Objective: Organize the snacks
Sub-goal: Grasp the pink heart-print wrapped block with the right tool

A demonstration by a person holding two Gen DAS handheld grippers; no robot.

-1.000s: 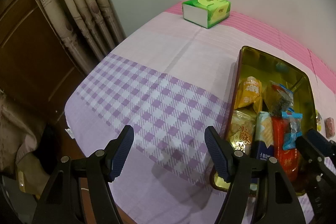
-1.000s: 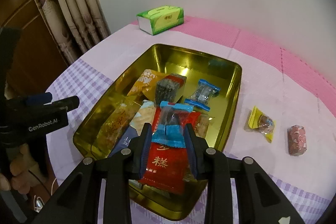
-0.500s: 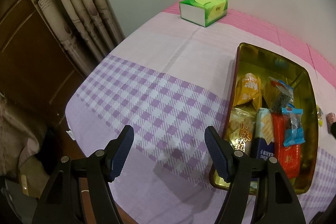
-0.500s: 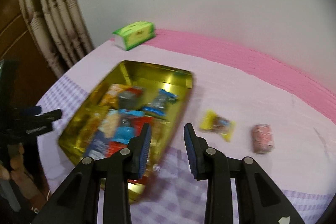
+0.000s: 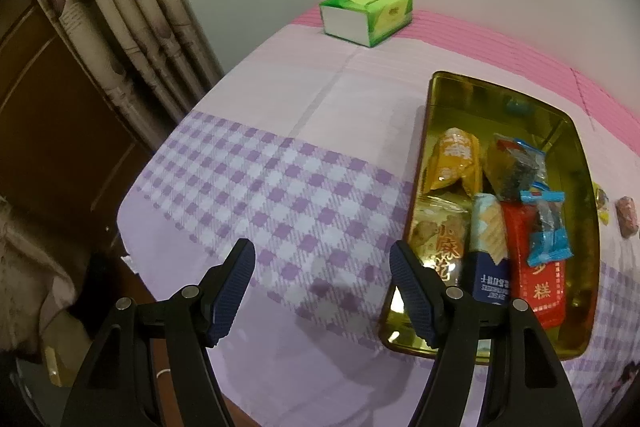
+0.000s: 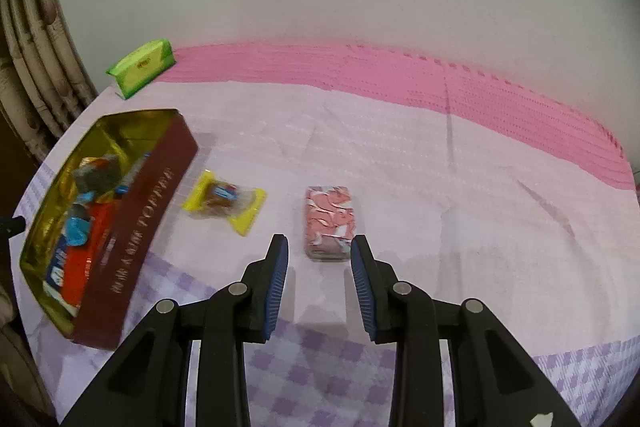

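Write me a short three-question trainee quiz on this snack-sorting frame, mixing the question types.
1. True or false: the right gripper is shut on the pink snack pack.
2. Which lies nearer the gold tin: A) the pink snack pack, B) the yellow-wrapped candy?
3. How many snacks lie on the tablecloth outside the tin?

Key
1. False: it is open, with the pack just ahead of its fingertips.
2. B.
3. Two. The green tissue pack is no snack.

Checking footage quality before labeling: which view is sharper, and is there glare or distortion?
Left wrist view: sharp, glare on the gold tin, fisheye bends the table edge. Right wrist view: motion-blurred, smearing the yellow candy and pink packet; tongs cast soft shadows.
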